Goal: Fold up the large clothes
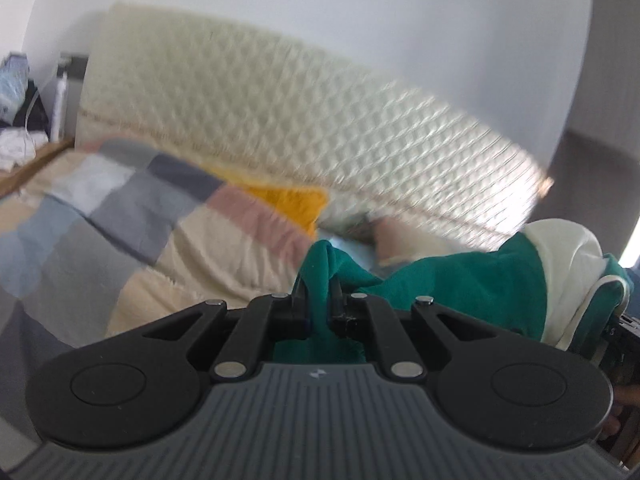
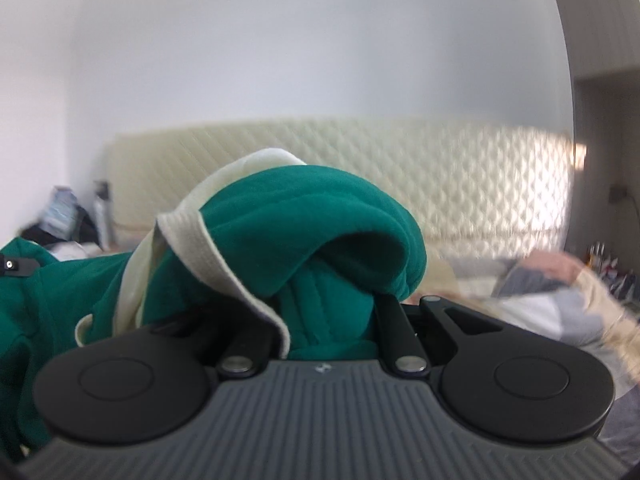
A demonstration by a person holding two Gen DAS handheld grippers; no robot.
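The left claw (image 1: 319, 294) is clamped on a bunched fold of the green garment (image 1: 460, 280), which stretches right toward its cream lining (image 1: 560, 264), held above the bed (image 1: 200, 240). The right claw (image 2: 324, 312) is buried under the garment (image 2: 304, 216); I cannot tell whether it grips. A quilted headboard (image 1: 300, 120) stands far behind the patchwork blanket (image 1: 120, 200).

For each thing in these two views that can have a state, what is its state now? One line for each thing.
Left gripper: shut on the green garment, a fold pinched between its fingers.
Right gripper: covered by draped cloth, open or shut cannot be told.
Green garment: lifted, bunched, stretched between the two grippers, cream lining showing.
Patchwork blanket: spread on the bed, rumpled.
Yellow cushion: lying partly under the blanket.
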